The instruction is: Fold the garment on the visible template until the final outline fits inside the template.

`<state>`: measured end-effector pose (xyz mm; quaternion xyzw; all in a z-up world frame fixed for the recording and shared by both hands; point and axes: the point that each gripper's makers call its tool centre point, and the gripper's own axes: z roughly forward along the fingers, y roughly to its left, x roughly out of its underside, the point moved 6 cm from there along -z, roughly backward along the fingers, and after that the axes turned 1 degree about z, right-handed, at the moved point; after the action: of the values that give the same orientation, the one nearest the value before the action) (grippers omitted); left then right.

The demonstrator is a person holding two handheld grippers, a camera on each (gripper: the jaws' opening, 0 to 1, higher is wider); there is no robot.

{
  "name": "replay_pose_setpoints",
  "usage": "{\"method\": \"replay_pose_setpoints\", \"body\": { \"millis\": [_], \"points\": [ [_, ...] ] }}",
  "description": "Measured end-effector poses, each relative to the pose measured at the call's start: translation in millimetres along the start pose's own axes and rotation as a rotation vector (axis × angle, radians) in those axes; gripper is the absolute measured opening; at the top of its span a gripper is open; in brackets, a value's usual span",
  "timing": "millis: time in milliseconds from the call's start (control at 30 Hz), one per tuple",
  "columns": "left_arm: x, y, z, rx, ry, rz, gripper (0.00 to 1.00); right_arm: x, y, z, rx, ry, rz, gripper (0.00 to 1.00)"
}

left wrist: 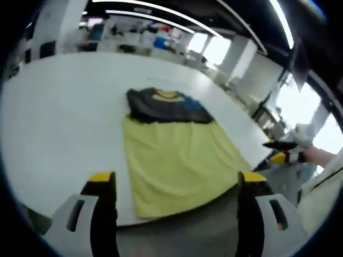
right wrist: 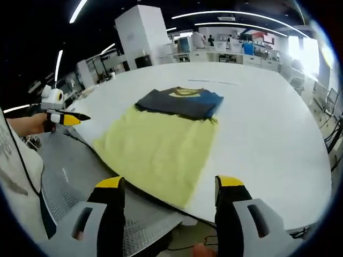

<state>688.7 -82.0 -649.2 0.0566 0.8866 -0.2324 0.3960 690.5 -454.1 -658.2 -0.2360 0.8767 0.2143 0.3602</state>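
Item: one garment [left wrist: 171, 155], yellow in the lower body and dark blue-grey across the top, with a yellow collar band; it lies flat on a large white table [left wrist: 59, 107], its yellow hem at the near edge where the person stands and its dark part pointing away toward the middle of the table. In the right gripper view the same garment [right wrist: 161, 139] sits left of centre on the table [right wrist: 268, 134], with plenty of bare surface around it. No template outline can be made out on the table in either view; it may be under the cloth or too faint to tell. Tools: left gripper [left wrist: 177, 184], jaws wide apart and holding nothing, poised off the near edge of the table facing the hem; right gripper [right wrist: 170, 187], jaws likewise wide and empty, also off the near edge, aimed at the hem's right corner. Each gripper shows at the edge of the other's view, held out to the side by a hand. Background: an open office hall with ceiling strip lights. Stage, as judged: the cloth looks laid out with its sides perhaps already tucked in, and a lengthwise fold is pending. The next move probably calls for both grippers to come down on the two hem corners, close on the cloth, and carry the hem up toward the dark part evenly.
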Motion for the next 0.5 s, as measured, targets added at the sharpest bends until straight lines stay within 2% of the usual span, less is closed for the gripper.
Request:
{"method": "replay_pose_setpoints", "body": {
  "millis": [167,233,300,400,467,500],
  "points": [
    [6.6,6.5,5.2,-0.004,0.074,-0.062,0.77,5.6,-1.6,9.0,-0.013,0.043,0.07,0.6],
    [8.6,7.6,7.0,0.0,0.098,-0.089,0.77,11.2,-3.5,14.1,-0.017,0.076,0.098,0.59],
    [14.4,11.7,8.0,-0.016,0.148,-0.138,0.77,14.7,-5.7,18.2,-0.021,0.098,0.126,0.6],
    [17.0,15.3,10.7,-0.017,0.175,-0.173,0.78,20.2,-9.9,23.2,-0.02,0.138,0.14,0.58],
    [18.8,18.8,12.8,-0.019,0.196,-0.197,0.77,25.3,-12.4,27.0,-0.023,0.159,0.17,0.56],
    [21.6,19.4,13.0,-0.016,0.226,-0.227,0.76,27.9,-13.8,28.8,-0.024,0.168,0.188,0.54]
  ]
}}
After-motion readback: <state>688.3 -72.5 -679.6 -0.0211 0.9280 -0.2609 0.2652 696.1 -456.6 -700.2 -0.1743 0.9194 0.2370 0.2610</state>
